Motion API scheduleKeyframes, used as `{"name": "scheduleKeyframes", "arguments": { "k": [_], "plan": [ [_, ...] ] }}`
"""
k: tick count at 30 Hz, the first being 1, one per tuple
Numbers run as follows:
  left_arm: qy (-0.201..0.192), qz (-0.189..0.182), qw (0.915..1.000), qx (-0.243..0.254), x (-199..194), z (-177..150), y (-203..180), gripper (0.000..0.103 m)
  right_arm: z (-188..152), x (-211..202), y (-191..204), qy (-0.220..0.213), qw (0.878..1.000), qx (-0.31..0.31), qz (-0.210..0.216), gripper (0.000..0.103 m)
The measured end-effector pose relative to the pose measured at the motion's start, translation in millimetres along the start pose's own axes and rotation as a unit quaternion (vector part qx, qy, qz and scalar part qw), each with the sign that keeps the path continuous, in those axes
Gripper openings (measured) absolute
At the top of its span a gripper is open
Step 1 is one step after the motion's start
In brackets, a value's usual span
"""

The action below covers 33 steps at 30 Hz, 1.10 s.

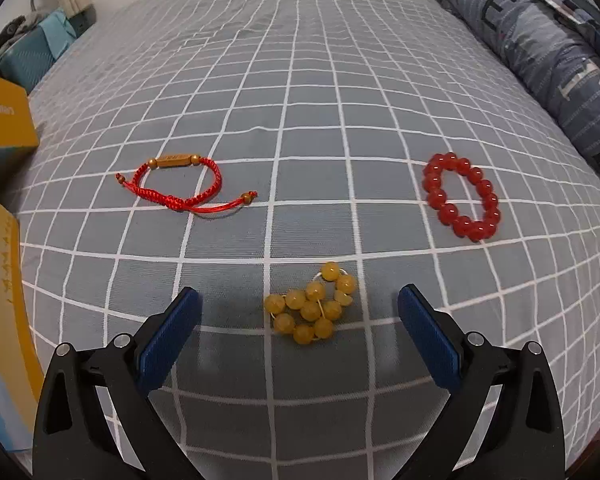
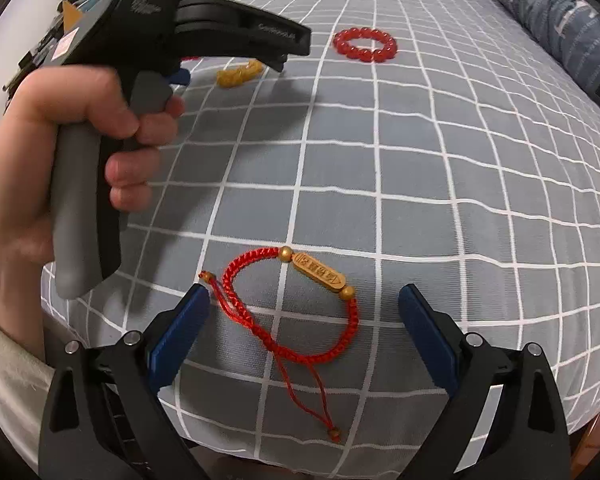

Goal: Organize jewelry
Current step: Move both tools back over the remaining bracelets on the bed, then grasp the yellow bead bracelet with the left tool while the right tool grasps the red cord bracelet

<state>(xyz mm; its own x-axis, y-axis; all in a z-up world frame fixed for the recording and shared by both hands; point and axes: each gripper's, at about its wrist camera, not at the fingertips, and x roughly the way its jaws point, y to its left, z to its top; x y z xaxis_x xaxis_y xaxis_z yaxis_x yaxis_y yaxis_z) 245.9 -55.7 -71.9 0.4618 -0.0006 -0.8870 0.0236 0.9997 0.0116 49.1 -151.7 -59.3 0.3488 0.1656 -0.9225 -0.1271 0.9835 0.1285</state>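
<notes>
red braided cord bracelet (image 2: 296, 308), gold charm

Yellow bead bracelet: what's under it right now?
The yellow bead bracelet lies bunched directly on the grey checked bedsheet, between the open left tongs. Only sheet shows around it; the patch beneath the beads is covered.

Open right claw (image 2: 304, 300) around red cord bracelet (image 2: 296, 308), seemingly untouched

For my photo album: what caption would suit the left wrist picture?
Open left gripper poised over a yellow bead bracelet on a checked bedsheet.
</notes>
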Motion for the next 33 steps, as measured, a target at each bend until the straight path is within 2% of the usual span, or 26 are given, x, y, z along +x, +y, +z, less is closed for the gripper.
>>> {"name": "scheduleKeyframes", "arguments": {
  "k": [4,10,19,22,24,25,27,33],
  "plan": [
    [0.002,0.005,1.0,0.001,8.0,-1.6,0.7,0.097,-0.4,7.5,0.3,0.009,1.0,-0.004,-0.003,0.088],
    [0.001,0.008,1.0,-0.002,10.4,0.2,1.1,0.094,0.2,9.9,-6.0,0.01,1.0,-0.004,-0.005,0.074],
    [0.001,0.004,1.0,-0.001,3.9,-0.2,3.2,0.059,8.1,13.9,-12.6,0.011,1.0,-0.002,-0.019,0.048],
    [0.003,0.004,1.0,-0.002,2.9,0.7,4.1,0.048,9.6,13.1,-12.4,0.009,1.0,-0.006,-0.026,0.034],
    [0.005,0.003,1.0,-0.001,1.9,0.6,4.3,0.036,10.4,13.0,-14.4,0.007,0.999,-0.005,-0.032,0.022],
    [0.006,0.003,1.0,0.0,2.8,1.8,3.9,0.032,11.0,13.2,-15.3,0.007,0.999,-0.004,-0.032,0.019],
    [0.009,0.001,1.0,-0.001,2.3,1.7,4.1,0.011,12.0,12.3,-16.8,0.005,0.999,-0.003,-0.033,0.011],
    [0.007,-0.014,0.9998,-0.009,-2.2,1.3,7.3,0.009,8.5,7.2,-12.7,0.002,0.999,-0.007,-0.04,0.009]
  ]
}}
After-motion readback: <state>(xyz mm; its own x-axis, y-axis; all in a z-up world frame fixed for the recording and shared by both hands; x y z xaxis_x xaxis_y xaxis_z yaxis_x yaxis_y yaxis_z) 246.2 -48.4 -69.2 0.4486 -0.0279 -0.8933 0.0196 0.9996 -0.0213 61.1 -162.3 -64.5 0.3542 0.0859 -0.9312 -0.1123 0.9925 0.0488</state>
